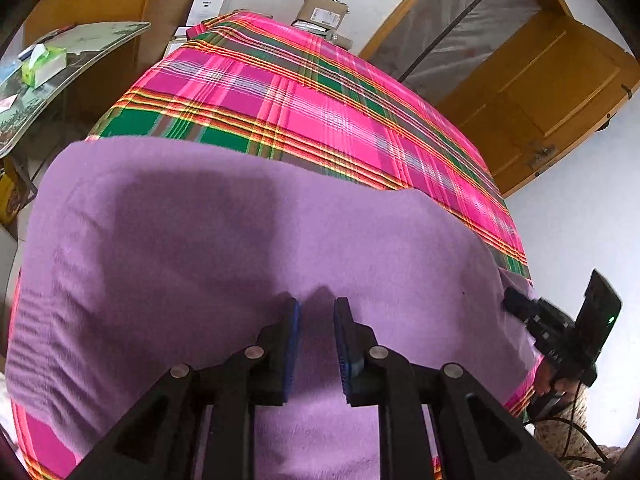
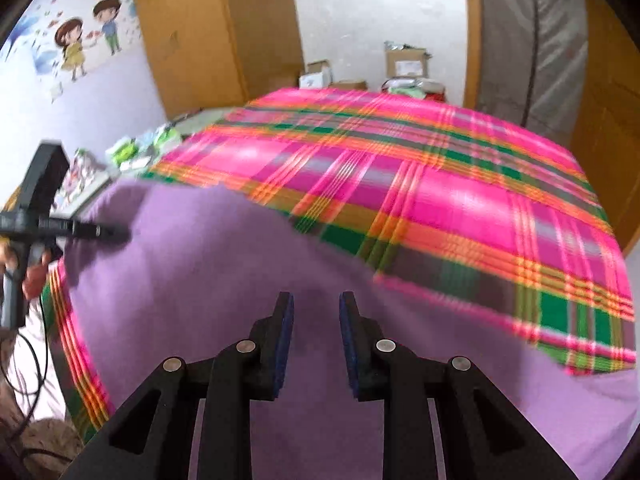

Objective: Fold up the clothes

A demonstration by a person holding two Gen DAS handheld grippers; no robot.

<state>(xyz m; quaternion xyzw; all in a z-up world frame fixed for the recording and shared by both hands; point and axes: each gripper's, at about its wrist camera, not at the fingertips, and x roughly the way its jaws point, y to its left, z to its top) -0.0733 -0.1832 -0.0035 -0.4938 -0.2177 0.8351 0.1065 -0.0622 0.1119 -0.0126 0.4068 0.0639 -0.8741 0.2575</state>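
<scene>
In the left wrist view, a glass side table sits at the upper left with a green tissue pack on it; any print there is too small to read. Cardboard boxes at the top centre carry white labels, also unreadable. The purple garment fills the lower half of the frame, lying flat on the pink plaid bedspread — its far edge runs from middle left across to the right, with bare plaid beyond it up to the boxes. The left gripper hovers low over the purple cloth, blue pads spread a little with nothing pinched between them. At the right edge the other gripper touches the garment's right border.

In the right wrist view, blurred by motion, a cartoon wall sticker of two children shows at the upper left, without legible words. The right gripper sits at lower centre above the garment, pads slightly apart and gripping nothing. Plaid lies open to the upper right.
</scene>
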